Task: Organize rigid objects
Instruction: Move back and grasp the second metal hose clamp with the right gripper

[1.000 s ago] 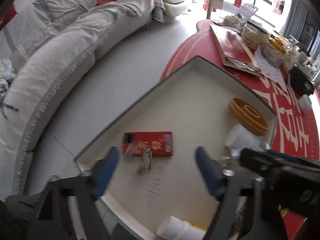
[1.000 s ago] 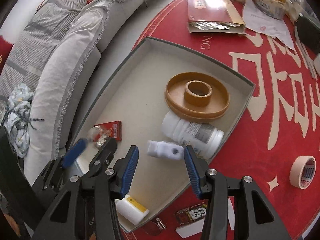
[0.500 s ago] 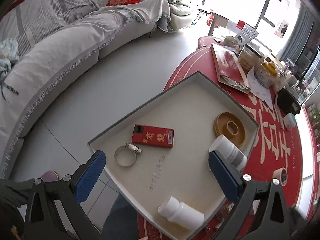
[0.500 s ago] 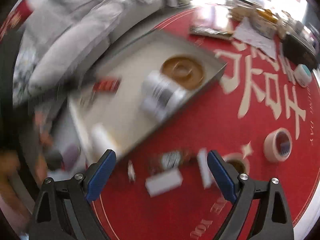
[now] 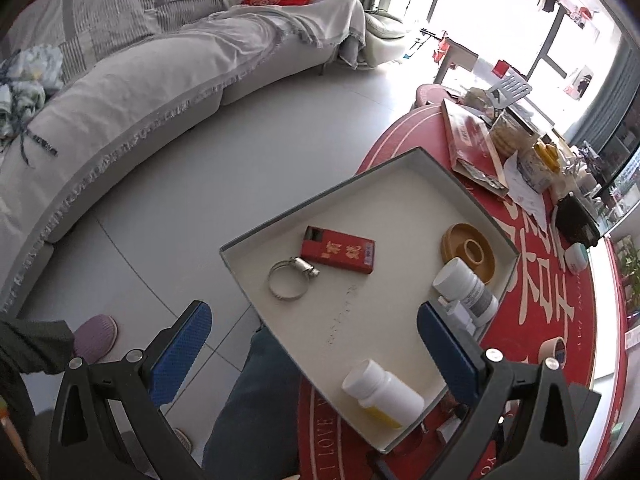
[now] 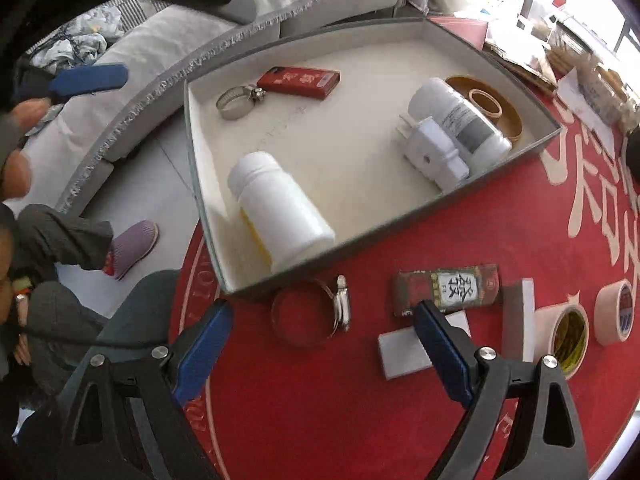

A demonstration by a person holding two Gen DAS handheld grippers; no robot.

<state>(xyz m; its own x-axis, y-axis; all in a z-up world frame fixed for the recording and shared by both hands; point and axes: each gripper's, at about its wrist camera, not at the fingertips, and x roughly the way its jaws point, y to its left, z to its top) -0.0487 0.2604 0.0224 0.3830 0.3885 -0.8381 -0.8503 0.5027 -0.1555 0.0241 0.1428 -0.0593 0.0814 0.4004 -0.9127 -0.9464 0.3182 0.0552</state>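
A grey shallow box (image 5: 472, 190) (image 6: 436, 204) on the red table holds a red carton (image 5: 338, 250) (image 6: 298, 80), a metal hose clamp (image 5: 290, 280) (image 6: 236, 100), a brown ring dish (image 5: 468, 246) (image 6: 490, 106), two white bottles (image 5: 384, 394) (image 6: 280, 206) and a white plug (image 6: 434, 150). My left gripper (image 5: 314, 350) is open and empty, high above the box's near side. My right gripper (image 6: 322, 342) is open and empty, low over a second hose clamp (image 6: 314, 310) lying on the table outside the box.
Outside the box lie a patterned packet (image 6: 448, 288), white blocks (image 6: 406, 350), and tape rolls (image 6: 570, 336) (image 6: 616, 310). A grey sofa (image 5: 132, 88) stands left. The person's legs and purple slipper (image 6: 134, 246) are below the table edge. Clutter fills the table's far side (image 5: 516, 144).
My left gripper has risen and pulled back from the box, leaving the hose clamp beside the red carton. My right gripper has swung out of the box to the table in front of it.
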